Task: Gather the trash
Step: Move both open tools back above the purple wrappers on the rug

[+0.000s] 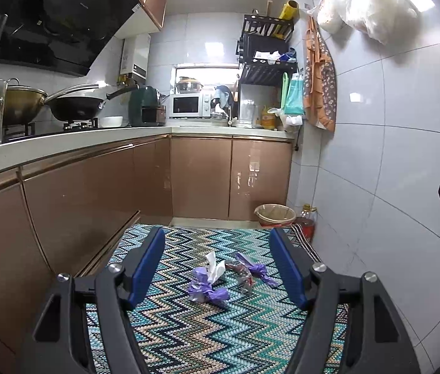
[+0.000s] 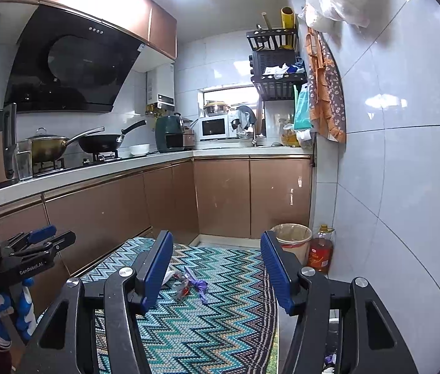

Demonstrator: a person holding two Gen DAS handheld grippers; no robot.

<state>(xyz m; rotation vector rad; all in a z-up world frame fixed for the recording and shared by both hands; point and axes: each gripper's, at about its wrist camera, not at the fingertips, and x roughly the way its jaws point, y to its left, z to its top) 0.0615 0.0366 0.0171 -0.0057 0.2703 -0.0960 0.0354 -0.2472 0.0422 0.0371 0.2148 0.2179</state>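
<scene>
**Kitchen floor: trash on rug, both grippers spread**

Kitchen layout, left to right: a bench (image 1: 73,138) with copper-brown cabinet doors runs along the left wall and turns across the back. On it stand a brass-coloured pot (image 1: 22,101), a black wok (image 1: 76,107), a green appliance (image 1: 145,106) and a white microwave (image 1: 187,106). A white tiled wall (image 1: 391,155) closes the right side.

A zigzag-patterned rug (image 1: 220,327) covers the floor. The trash lies near its middle: a purple wrapper (image 1: 207,291), a white crumpled tissue (image 1: 215,268) touching it, and a clear wrapper with a purple tail (image 1: 248,272) just beside that.

Left gripper (image 1: 218,268): blue pads spread wide, holding nothing, raised above the rug with the trash showing between them.

Right gripper (image 2: 217,275): blue pads likewise spread, holding nothing, to the right of the trash.

A lined waste bin (image 2: 291,238) stands at the rug's far right corner against the back cabinets, with a bottle of red liquid (image 2: 319,254) just beside it at the wall.
</scene>
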